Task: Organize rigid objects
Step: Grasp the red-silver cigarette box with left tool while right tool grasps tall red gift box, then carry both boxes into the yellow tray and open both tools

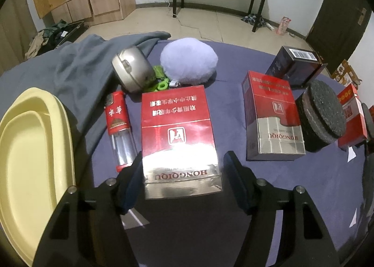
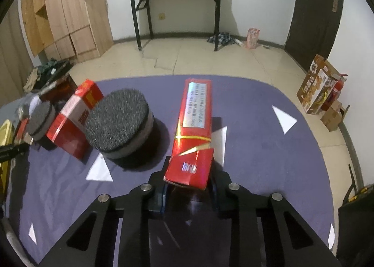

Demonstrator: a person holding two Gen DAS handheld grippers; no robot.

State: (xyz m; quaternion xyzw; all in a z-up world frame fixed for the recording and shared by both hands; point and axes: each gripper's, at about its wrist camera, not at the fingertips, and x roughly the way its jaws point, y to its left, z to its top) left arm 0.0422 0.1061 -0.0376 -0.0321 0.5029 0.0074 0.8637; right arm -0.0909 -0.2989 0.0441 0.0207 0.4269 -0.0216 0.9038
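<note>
Closing the wide-open left gripper (image 1: 183, 173) squarely on the red-and-silver HONGQIQU carton (image 1: 180, 136), just beside the yellow plastic tray (image 1: 35, 150), looks wise while the right gripper (image 2: 188, 188) clamps its long red box (image 2: 194, 131).

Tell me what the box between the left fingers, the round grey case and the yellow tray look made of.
Box: glossy printed card, probably film-wrapped, given the strong glare and crisp edges. Grey case: looks like brushed metal or metallic-painted plastic; dull silver sheen, domed shell, and I can't tell which. Yellow tray: smooth moulded plastic, matte to satin, with rounded stepped rims.
</note>
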